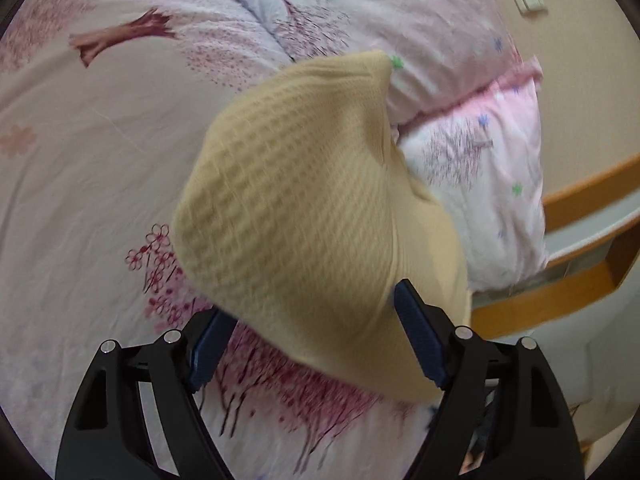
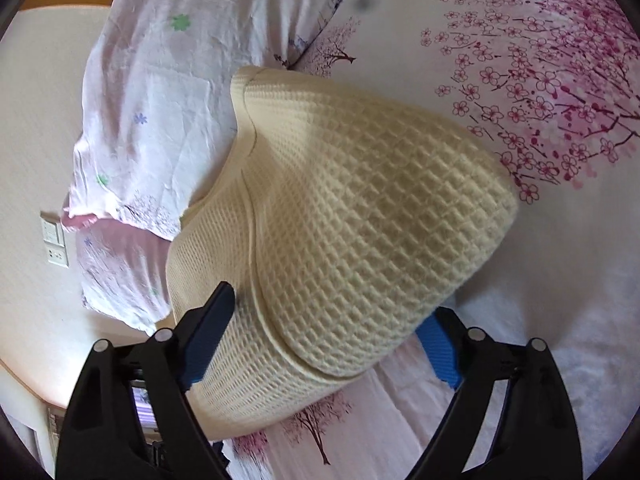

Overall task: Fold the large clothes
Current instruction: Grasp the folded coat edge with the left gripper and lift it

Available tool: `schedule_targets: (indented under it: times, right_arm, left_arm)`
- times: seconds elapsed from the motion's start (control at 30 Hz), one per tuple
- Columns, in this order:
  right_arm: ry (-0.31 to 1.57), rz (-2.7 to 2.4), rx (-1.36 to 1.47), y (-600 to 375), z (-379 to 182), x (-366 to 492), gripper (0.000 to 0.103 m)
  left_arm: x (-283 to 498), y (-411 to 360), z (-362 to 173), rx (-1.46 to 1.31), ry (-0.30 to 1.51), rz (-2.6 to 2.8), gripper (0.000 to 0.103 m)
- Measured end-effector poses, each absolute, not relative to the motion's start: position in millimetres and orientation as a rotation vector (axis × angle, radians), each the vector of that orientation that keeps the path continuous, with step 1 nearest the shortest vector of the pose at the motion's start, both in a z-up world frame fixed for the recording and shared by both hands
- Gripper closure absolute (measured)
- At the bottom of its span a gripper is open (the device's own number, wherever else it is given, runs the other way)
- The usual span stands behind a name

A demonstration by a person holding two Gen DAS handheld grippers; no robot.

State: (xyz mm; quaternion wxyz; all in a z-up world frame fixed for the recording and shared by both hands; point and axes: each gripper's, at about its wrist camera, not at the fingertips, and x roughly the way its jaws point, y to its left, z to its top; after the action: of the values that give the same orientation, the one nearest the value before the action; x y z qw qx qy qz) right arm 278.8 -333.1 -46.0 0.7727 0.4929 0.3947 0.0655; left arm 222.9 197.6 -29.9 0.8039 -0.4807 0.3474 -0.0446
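Observation:
A cream-yellow waffle-knit garment (image 1: 296, 216) lies folded in a thick bundle on the floral bed sheet (image 1: 80, 168). My left gripper (image 1: 312, 328) is open, its blue-padded fingers (image 1: 420, 340) spread either side of the bundle's near edge. In the right wrist view the same garment (image 2: 360, 216) shows as a stacked fold. My right gripper (image 2: 328, 332) is open too, one blue pad (image 2: 212, 332) on the left against the cloth and the other at lower right under the fold's edge. Neither pair of pads is pressed shut on the fabric.
Pink flowered pillows (image 1: 472, 184) lie just beyond the garment, also in the right wrist view (image 2: 168, 112). A wooden bed frame (image 1: 560, 280) and wall with a switch plate (image 2: 54, 244) border the bed. The blossom-print sheet (image 2: 540, 92) stretches to the side.

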Motion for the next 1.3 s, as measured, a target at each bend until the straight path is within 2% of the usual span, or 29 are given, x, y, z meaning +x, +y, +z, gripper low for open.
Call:
schedule_targets:
  times: [0.1, 0.17, 0.23, 0.33, 0.43, 0.63, 0.9, 0.97, 1.13, 1.2, 1.23, 1.3]
  right_arm:
    - [0.829, 0.143, 1.06, -333, -45, 277, 0.022]
    - [0.809, 0.138, 1.068, -334, -48, 274, 0.033]
    - [0.787, 0.151, 1.09, -336, -53, 269, 0.05]
    - [0.742, 0.181, 1.102, -338, -50, 263, 0.064]
    - [0.713, 0.204, 1.092, -338, -41, 260, 0.068]
    - [0.685, 0.24, 1.045, -334, -25, 238, 0.071]
    - [0.791, 0.312, 0.883, -320, -19, 176, 0.07]
    - [0.833, 0.282, 0.806, -315, -25, 165, 0.064]
    - [0.85, 0.218, 0.732, -321, -27, 153, 0.036]
    - [0.826, 0.154, 0.674, -325, -20, 141, 0.031]
    - [0.812, 0.118, 0.649, -328, -17, 137, 0.027]
    - [0.745, -0.015, 0.562, -333, -4, 125, 0.027]
  left_arm:
    - [227, 207, -35, -1.111, 0.71, -0.086, 0.026]
    - [226, 212, -36, -1.147, 0.671, -0.079, 0.029]
    - [223, 216, -40, -1.191, 0.626, -0.074, 0.045]
    - [219, 218, -40, -1.189, 0.592, -0.081, 0.065]
    - [216, 217, -23, -1.133, 0.551, -0.115, 0.072]
    - [197, 217, 3, -1.058, 0.481, -0.15, 0.074]
    - [115, 242, -5, -1.072, 0.484, -0.124, 0.074]
    - [105, 245, -18, -1.085, 0.517, -0.102, 0.071]
    - [107, 243, -30, -1.048, 0.557, -0.064, 0.06]
    - [108, 243, -30, -1.038, 0.564, -0.058, 0.054]
    - [108, 244, -31, -1.036, 0.571, -0.06, 0.048]
    - [107, 244, -32, -1.026, 0.582, -0.045, 0.038]
